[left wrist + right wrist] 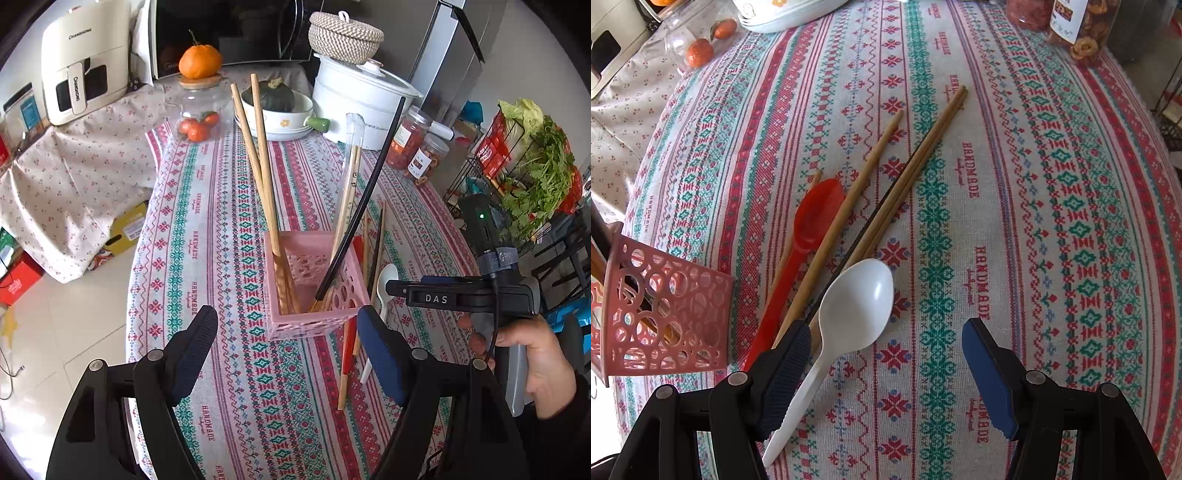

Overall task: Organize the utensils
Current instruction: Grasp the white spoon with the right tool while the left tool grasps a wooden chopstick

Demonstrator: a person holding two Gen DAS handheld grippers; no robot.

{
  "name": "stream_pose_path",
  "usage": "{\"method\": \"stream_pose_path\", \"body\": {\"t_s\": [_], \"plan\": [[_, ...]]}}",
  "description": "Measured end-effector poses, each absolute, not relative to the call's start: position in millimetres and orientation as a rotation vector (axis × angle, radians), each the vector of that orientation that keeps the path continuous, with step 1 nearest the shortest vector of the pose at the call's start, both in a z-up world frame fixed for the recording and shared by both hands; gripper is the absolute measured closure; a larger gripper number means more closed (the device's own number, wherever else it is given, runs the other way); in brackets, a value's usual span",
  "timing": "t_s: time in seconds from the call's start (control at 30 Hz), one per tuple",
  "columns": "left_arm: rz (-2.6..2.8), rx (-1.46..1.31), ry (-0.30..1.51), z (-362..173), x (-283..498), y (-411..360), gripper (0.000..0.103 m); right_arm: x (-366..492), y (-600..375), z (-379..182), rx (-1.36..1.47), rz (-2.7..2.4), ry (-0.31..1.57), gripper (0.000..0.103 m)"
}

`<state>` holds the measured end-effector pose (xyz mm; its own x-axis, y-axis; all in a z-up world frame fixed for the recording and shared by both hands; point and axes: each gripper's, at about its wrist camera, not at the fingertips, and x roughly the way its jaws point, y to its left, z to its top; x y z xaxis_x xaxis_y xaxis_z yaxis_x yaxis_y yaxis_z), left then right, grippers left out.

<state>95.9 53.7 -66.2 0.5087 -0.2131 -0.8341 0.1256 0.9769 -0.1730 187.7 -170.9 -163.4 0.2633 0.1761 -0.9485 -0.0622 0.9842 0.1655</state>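
Observation:
A pink perforated basket (314,291) stands on the patterned tablecloth (221,258) and holds wooden chopsticks (264,177), a wrapped pair and a black chopstick (364,199). My left gripper (288,347) is open just in front of it. To the basket's right lie a white spoon (857,306), a red spoon (812,229), wooden chopsticks (923,155) and a black chopstick (864,236). My right gripper (886,354) is open low over the table, its left finger (786,369) beside the white spoon's handle. The basket (661,314) shows at the left of the right wrist view.
At the table's far end stand a glass jar of tangerines (199,118), a bowl with a squash (275,107), a white cooker (362,99) and snack jars (417,147). A vegetable rack (524,162) is to the right, an air fryer (85,62) to the left.

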Motion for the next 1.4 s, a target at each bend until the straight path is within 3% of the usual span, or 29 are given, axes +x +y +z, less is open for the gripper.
{"method": "stream_pose_path", "body": {"t_s": [0.17,0.27,0.3,0.83,0.93,1.2,1.4], "plan": [[-0.213,-0.099,1.024,-67,96,53,0.023,195,-162,-175,0.100,0.175,1.315,0.033],[-0.216,-0.099,1.027,-68,96,53,0.023,196,-158,-180,0.107,0.177,1.317,0.050],[-0.217,-0.098,1.028,-68,96,53,0.023,196,-159,-180,0.109,0.180,1.311,0.063],[-0.353,0.053,0.967,-50,68,-12,0.025,165,-232,-138,0.154,0.147,1.241,0.063],[-0.388,0.113,0.987,-58,67,-41,0.034,157,-247,-132,0.164,0.139,1.231,0.062],[-0.448,0.190,1.090,-82,115,-131,0.076,151,-285,-128,0.213,0.111,1.221,0.062],[-0.349,0.161,1.168,-122,205,-166,0.088,153,-301,-127,0.258,0.113,1.216,0.062]]}}
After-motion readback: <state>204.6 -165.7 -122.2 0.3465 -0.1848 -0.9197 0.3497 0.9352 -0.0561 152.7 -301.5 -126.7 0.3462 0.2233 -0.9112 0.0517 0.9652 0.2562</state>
